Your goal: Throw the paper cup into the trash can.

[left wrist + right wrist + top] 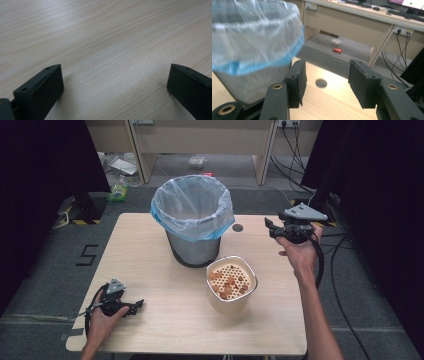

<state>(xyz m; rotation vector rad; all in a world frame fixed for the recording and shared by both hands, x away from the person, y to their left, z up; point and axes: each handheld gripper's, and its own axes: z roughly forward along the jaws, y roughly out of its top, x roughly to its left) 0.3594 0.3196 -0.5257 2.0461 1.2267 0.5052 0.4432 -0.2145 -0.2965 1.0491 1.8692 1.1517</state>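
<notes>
Your left hand-held gripper [131, 307] rests at 8 o'clock on the counter [150, 270], jaws apart, nothing between them. The lined bin [193, 220] stands at 12; the perforated container [231, 284] of orange pieces sits just beside it, at centre. Your right hand-held gripper [272, 228] hovers at 2, jaws apart, empty. Likely next: grip the container's rim squarely, keeping it level.

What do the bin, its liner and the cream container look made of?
Bin: apparently grey metal mesh, a fine grid showing on its wall. Liner: thin translucent plastic, crinkled, blue-tinted at the fold. Container: smooth, matte cream, plastic or ceramic; its perforated insert holds brownish scraps.
</notes>
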